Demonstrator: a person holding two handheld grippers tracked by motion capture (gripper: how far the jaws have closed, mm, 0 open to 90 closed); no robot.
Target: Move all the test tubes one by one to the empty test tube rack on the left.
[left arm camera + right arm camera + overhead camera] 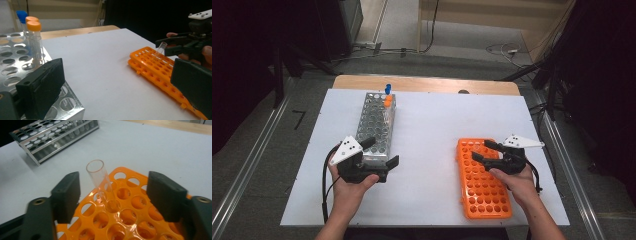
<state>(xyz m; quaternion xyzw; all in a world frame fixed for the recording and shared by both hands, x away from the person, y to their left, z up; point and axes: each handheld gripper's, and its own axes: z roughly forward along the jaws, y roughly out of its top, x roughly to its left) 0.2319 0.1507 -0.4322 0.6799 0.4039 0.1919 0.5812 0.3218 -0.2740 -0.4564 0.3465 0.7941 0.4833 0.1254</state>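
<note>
Right gripper (112,195) sits spread around the tube (101,185), not touching it, tube leaning in the orange rack (140,220).

A white sheet (432,125) covers the table (427,84), whose bare wooden edge shows along the far side. Grey carpet (272,165) lies all round, with a metal rail (247,170) running near to far on the left and another (569,175) on the right. Beyond the table, cables (502,50) trail across the floor — past them stands pale wooden furniture (492,15). Both far corners are dark.
</note>
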